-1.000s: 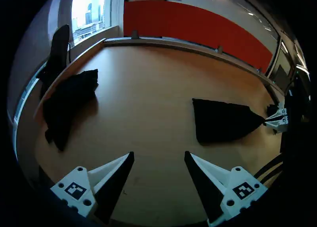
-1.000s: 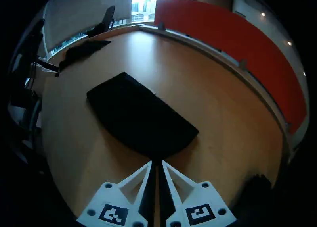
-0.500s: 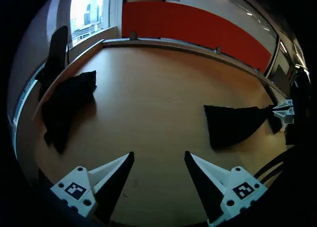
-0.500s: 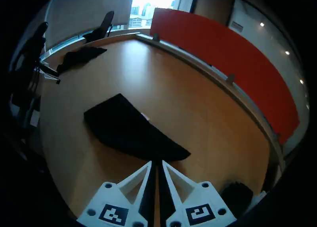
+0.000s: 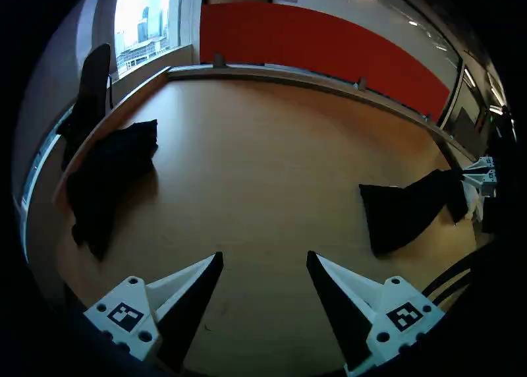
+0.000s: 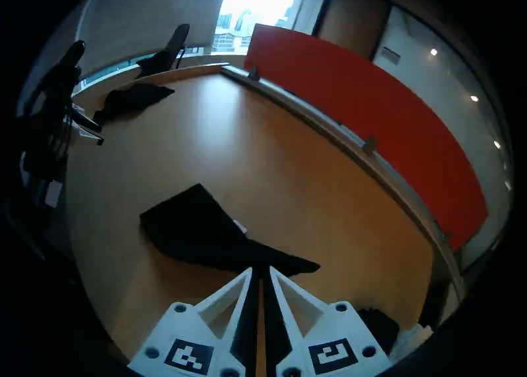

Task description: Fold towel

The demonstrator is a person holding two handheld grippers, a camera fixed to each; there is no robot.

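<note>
Plainly, at the far left of the left gripper view a dark heap of cloth point(image 5: 109, 176) lies by the edge of the table point(image 5: 263, 146), well apart from the work, probably set aside as a separate piece; the left gripper point(image 5: 263, 255) hangs above bare wood with its fingers spread wide and nothing between them, which I judge to be a waiting pose until a second corner is offered; further right the towel point(image 5: 402, 209) runs up from the table to the right gripper point(image 5: 484, 176), which pinches its far end. In the right gripper view the right gripper's point(image 6: 261, 271) fingers are pressed nearly together on a corner of the towel point(image 6: 197, 235); the rest trails away on the wood, so the grip seems meant to lift and draw the cloth before a fold.

Against a second ago, the towel lay flat and broad; it is now pulled into a narrow, gathered shape and has slid rightward in the left gripper view; the right gripper has risen; the left gripper has barely stirred and stays open.
</note>
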